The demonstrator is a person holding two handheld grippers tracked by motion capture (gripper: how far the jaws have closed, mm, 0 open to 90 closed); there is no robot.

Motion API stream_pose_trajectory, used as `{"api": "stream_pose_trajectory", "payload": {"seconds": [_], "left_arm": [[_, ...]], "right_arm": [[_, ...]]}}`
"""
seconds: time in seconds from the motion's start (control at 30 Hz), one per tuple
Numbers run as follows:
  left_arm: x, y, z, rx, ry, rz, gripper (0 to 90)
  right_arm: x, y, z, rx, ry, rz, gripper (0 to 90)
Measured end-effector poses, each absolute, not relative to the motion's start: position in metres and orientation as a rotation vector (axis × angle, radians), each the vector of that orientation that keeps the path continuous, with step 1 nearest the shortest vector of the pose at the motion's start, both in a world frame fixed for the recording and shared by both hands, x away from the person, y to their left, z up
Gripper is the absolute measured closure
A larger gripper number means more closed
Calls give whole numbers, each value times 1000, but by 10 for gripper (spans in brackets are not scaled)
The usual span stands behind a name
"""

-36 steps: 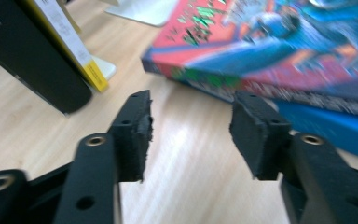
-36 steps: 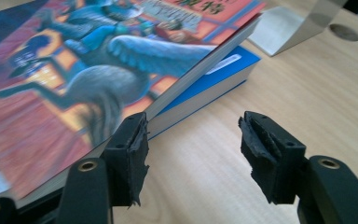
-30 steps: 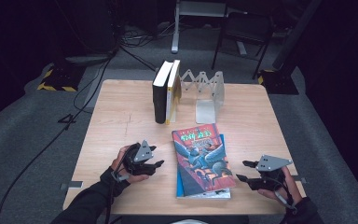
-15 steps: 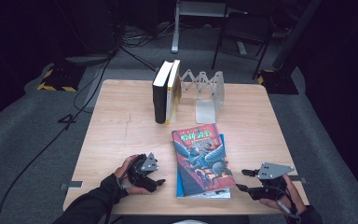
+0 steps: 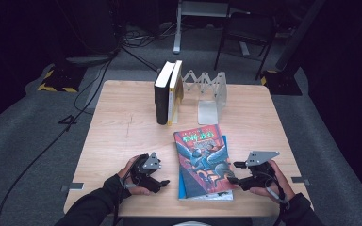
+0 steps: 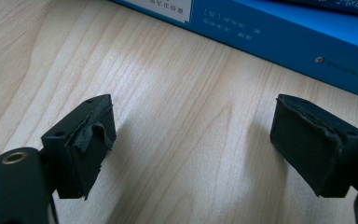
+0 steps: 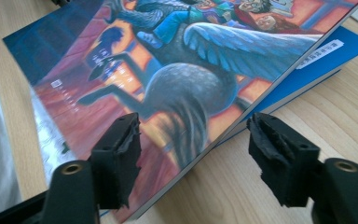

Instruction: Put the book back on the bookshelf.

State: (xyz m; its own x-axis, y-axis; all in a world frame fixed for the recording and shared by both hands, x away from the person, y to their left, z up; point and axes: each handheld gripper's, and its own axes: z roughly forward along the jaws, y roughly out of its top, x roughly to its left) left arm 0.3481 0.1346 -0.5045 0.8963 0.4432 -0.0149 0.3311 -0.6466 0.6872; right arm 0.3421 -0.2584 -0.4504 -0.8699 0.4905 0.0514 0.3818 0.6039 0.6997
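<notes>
Lying flat near the table's [image 5: 122, 122] near edge, an illustrated book [image 5: 202, 157] is stacked on a blue book [image 5: 225, 142], between the two grippers. The left gripper [image 5: 162, 181] is held just left of the stack; its jaws have just been opening and stand wide, with bare wood between them and the blue book's edge beyond. The right gripper [image 5: 233, 172] is held at the stack's right edge; its jaws have just been opening and straddle the illustrated book's corner without pressing it. Farther off, two upright books [image 5: 168, 92] stand beside a folding metal bookend [image 5: 209, 94].
</notes>
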Motion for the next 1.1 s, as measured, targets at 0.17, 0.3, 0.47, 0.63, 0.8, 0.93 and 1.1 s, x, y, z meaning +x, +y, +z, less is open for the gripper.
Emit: {"api": "stream_pose_trajectory", "payload": {"seconds": [0.17,0.3,0.47,0.63,0.8,0.93,1.1], "left_arm": [[355,129,-505,2328,551,198,125],[366,124,-505,2322,577,209,125],[384,118,-504,2318,608,222,125],[412,109,-504,2312,644,238,125],[428,104,-504,2310,657,240,114],[438,103,-504,2298,695,250,123],[443,103,-504,2286,717,252,160]], "right_arm": [[364,-255,-456,795,2788,1153,229],[371,-249,-457,792,2817,1149,213],[368,-248,-456,771,2792,1140,225],[361,-244,-451,687,2739,1106,305],[362,-245,-450,669,2736,1118,331],[369,-241,-449,648,2729,1112,319],[381,-237,-449,656,2723,1119,322]]}}
